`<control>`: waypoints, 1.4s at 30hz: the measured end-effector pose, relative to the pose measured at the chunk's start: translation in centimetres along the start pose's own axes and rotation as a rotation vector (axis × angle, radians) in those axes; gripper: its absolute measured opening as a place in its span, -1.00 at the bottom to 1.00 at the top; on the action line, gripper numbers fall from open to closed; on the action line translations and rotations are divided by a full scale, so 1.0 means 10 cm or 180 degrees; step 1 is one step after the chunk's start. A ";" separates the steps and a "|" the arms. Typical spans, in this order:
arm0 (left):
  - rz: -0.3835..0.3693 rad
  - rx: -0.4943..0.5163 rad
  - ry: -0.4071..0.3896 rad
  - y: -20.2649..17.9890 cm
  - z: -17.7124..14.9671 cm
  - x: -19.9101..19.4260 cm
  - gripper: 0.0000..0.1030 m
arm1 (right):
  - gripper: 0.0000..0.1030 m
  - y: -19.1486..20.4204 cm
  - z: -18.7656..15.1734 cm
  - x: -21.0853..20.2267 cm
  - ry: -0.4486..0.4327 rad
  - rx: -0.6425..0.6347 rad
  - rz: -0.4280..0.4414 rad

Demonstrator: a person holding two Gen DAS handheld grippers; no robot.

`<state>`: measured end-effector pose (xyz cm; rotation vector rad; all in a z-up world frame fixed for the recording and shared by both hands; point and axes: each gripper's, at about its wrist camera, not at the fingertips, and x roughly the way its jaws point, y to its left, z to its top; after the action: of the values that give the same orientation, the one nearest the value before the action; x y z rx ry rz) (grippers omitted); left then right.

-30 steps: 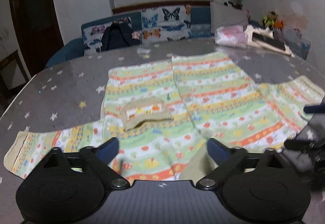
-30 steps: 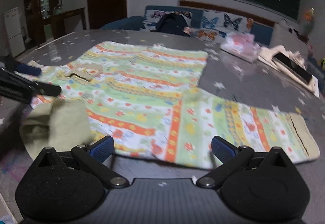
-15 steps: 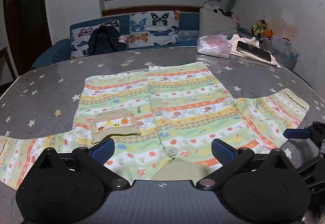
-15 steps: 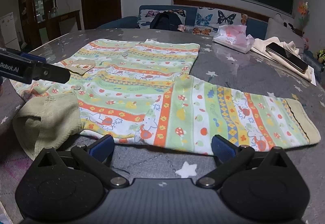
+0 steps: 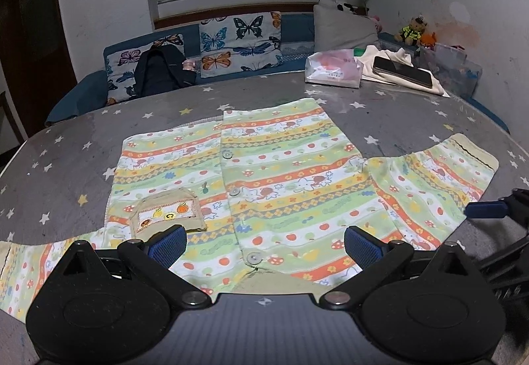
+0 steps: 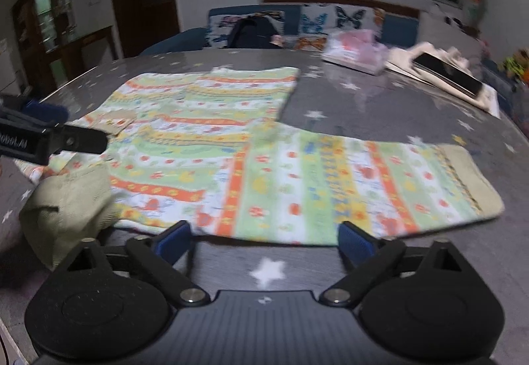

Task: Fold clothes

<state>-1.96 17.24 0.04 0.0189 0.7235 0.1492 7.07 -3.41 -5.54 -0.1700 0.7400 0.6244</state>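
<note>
A child's striped green, orange and yellow button-up shirt (image 5: 274, 186) lies flat, front up, on the grey star-patterned table (image 5: 66, 166), sleeves spread out to both sides. My left gripper (image 5: 263, 244) is open and empty, above the shirt's collar end near the table's front. My right gripper (image 6: 264, 242) is open and empty, just short of the near edge of the right sleeve (image 6: 380, 186). The beige collar (image 6: 66, 199) is bunched at the left of the right wrist view. Each gripper shows at the edge of the other's view.
A pink tissue pack (image 5: 332, 70), folded cream cloth with a phone (image 5: 401, 72) on it and a clear box sit at the table's far right. A sofa with butterfly cushions (image 5: 241, 41) and a dark bag stands behind the table.
Both grippers have pulled back and up from the shirt. The left view now takes in the whole shirt from higher up. The right view has shifted slightly and is blurred by motion.
</note>
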 end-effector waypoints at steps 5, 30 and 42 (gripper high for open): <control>0.0015 0.0096 0.0014 -0.09 0.04 0.03 1.00 | 0.64 -0.41 0.01 -0.09 0.0017 0.0307 -0.0227; 0.0030 0.0250 0.0224 -0.28 0.09 0.22 1.00 | -0.49 -1.60 0.13 -0.04 0.0014 0.1087 -0.0928; 0.0042 0.0203 0.0313 -0.24 0.03 0.27 1.00 | -0.86 -1.45 0.26 -0.21 -0.0164 0.1238 -0.0462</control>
<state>0.56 15.30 -1.71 0.0777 0.8261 0.1404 15.85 -15.19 -3.22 0.1494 0.7779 0.3368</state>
